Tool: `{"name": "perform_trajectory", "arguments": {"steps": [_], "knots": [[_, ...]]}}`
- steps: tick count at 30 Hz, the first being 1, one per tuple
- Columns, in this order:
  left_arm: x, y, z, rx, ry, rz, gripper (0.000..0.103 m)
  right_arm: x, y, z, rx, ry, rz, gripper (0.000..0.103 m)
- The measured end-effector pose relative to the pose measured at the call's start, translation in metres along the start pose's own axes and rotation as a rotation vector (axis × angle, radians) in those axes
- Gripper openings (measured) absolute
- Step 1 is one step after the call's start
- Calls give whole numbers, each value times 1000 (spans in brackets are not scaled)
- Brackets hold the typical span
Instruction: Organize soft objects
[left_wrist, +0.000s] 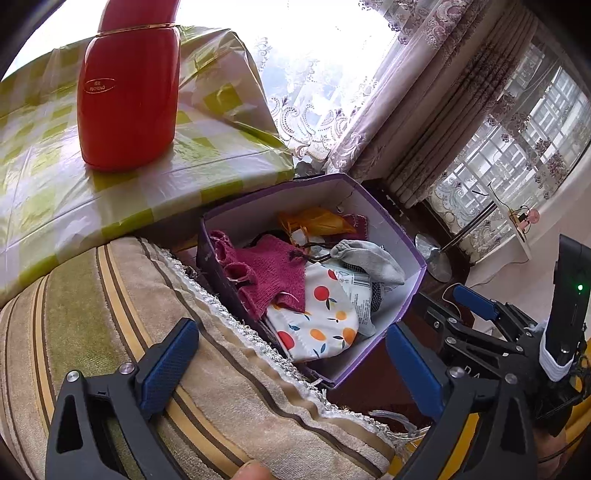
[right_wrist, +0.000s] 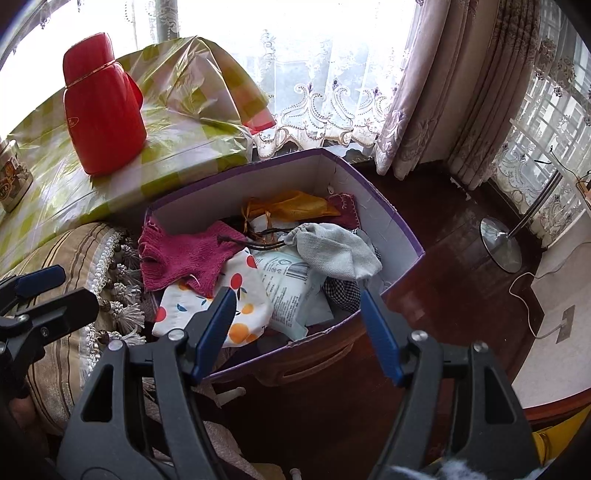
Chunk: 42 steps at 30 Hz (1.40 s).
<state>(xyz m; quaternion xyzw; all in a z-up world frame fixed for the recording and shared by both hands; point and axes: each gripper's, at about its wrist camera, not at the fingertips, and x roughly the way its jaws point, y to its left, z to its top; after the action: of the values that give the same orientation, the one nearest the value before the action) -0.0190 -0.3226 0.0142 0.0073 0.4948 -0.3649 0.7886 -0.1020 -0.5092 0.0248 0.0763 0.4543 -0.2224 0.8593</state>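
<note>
A purple cardboard box (left_wrist: 402, 236) (right_wrist: 399, 229) holds several soft things: a magenta knitted glove (left_wrist: 273, 273) (right_wrist: 184, 254), a fruit-print cloth (left_wrist: 317, 325) (right_wrist: 243, 295), a grey drawstring pouch (left_wrist: 369, 262) (right_wrist: 336, 251), a yellow pouch (left_wrist: 317, 218) (right_wrist: 291, 206) and a white packet (right_wrist: 291, 288). My left gripper (left_wrist: 291, 365) is open and empty, low over the striped cushion (left_wrist: 110, 317) at the box's near corner. My right gripper (right_wrist: 299, 332) is open and empty just above the box's near edge. The right gripper also shows in the left wrist view (left_wrist: 480, 306).
A red thermos (left_wrist: 129, 92) (right_wrist: 103, 114) stands on a table with a green checked cover (left_wrist: 44, 192) (right_wrist: 177, 158) behind the box. Lace curtains (right_wrist: 325, 92) hang beyond. A lamp base (right_wrist: 500, 243) sits on the dark wooden floor at right.
</note>
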Motion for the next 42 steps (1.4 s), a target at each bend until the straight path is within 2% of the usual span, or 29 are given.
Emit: {"name": "perform_trajectory", "arguments": {"steps": [42], "knots": [[9,2,5,-12,21,0,102,1,-2,3,-11,-1,1,73]]}}
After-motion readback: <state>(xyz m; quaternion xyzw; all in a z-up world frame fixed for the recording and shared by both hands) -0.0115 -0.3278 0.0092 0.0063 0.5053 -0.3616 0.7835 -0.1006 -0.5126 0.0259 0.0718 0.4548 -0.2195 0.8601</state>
